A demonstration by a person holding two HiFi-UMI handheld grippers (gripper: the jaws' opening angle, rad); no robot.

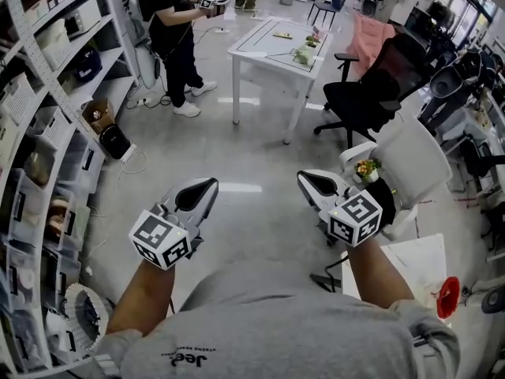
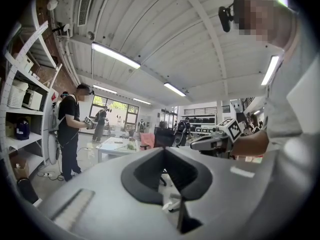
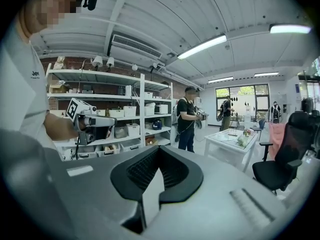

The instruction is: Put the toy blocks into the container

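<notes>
I see no toy blocks and no container that I can make out in any view. My left gripper and right gripper are held out side by side at waist height above the grey floor. Both are shut, with nothing between the jaws. In the left gripper view my left gripper points across the room, and the right gripper shows beside it. The right gripper view looks along my right gripper, with the left gripper to its left. A white table stands far ahead with small items on it, too small to identify.
Storage shelves run along the left. Another person stands by the far table, holding grippers. A black office chair and a white chair stand to the right, and a white tabletop lies at the lower right.
</notes>
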